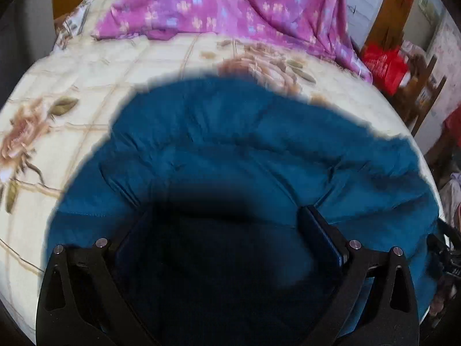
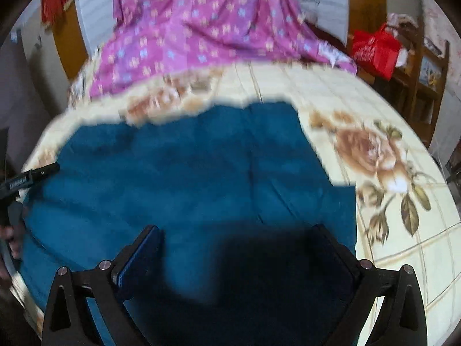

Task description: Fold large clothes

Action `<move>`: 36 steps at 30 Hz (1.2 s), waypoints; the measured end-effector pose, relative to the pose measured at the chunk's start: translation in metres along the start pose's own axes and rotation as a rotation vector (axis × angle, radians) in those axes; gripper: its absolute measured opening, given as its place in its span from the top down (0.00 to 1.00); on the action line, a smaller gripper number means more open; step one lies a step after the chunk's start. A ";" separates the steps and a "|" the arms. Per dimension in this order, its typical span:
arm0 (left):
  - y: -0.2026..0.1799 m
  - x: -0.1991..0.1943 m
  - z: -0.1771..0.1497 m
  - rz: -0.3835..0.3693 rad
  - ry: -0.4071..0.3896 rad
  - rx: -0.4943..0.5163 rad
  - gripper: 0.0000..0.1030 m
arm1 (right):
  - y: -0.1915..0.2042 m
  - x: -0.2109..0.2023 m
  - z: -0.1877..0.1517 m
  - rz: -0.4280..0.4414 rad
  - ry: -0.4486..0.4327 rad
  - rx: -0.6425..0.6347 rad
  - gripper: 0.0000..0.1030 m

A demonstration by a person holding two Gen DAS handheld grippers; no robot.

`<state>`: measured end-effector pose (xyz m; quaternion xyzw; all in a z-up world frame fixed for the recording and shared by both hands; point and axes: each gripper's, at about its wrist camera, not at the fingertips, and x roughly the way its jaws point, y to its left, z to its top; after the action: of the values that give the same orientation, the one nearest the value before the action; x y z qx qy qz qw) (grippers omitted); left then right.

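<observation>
A large teal-blue garment lies spread on a cream floral bedspread; it also shows in the right wrist view. My left gripper is open, fingers wide apart low over the garment's near part, with nothing between them. My right gripper is open too, hovering over the garment's near right part. The left gripper's black tip shows at the left edge of the right wrist view, at the garment's left side.
A purple flowered sheet lies bunched across the far end of the bed. A red bag sits on wooden furniture to the right of the bed. Both views are blurred.
</observation>
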<state>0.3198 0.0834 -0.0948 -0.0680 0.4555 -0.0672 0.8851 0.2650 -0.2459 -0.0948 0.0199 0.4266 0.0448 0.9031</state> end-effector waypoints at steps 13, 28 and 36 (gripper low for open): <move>0.026 -0.068 -0.029 0.022 -0.119 0.007 0.02 | -0.049 -0.072 -0.020 -0.034 -0.225 0.059 0.00; 0.126 -0.044 -0.040 -0.058 0.086 -0.164 0.02 | -0.115 0.000 -0.018 0.208 0.000 0.119 0.00; 0.128 -0.037 -0.039 -0.111 0.123 -0.178 0.02 | -0.132 0.022 -0.028 0.435 0.032 0.200 0.00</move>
<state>0.2742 0.2139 -0.1108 -0.1672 0.5084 -0.0795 0.8410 0.2654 -0.3755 -0.1394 0.2002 0.4291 0.1960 0.8587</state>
